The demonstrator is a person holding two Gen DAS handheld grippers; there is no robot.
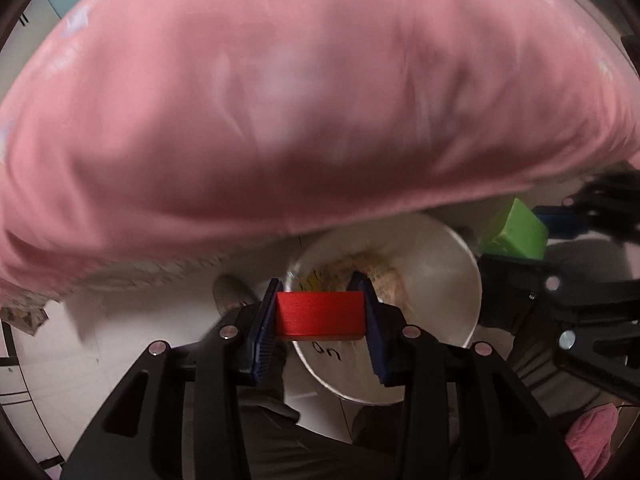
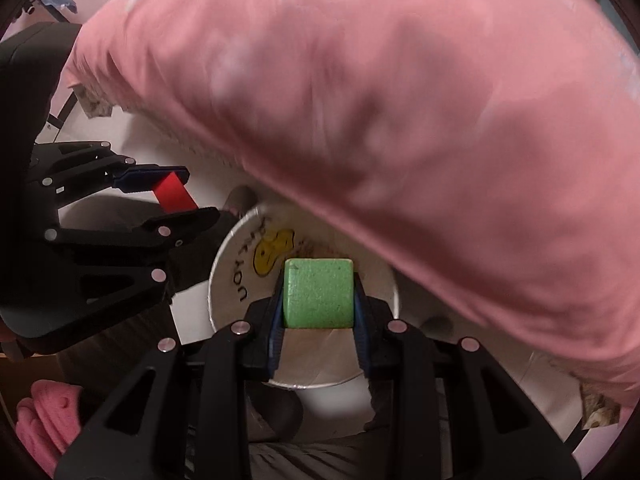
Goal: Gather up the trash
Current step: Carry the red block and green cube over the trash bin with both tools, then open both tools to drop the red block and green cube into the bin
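Observation:
My left gripper (image 1: 320,308) is shut on a red block (image 1: 320,314) and holds it over a round white bin (image 1: 452,280) on the floor. My right gripper (image 2: 319,300) is shut on a green block (image 2: 319,294) above the same bin (image 2: 232,264), which has a yellow smiley and dark lettering inside. The right gripper with the green block (image 1: 516,232) shows at the right of the left wrist view. The left gripper with the red block (image 2: 173,196) shows at the left of the right wrist view. Brownish scraps (image 1: 380,276) lie in the bin.
A large pink cloth-covered surface (image 1: 300,100) fills the upper part of both views (image 2: 400,120), hanging close over the bin. White floor (image 1: 100,360) surrounds the bin. A pink knitted item (image 2: 44,420) lies at the lower left of the right wrist view.

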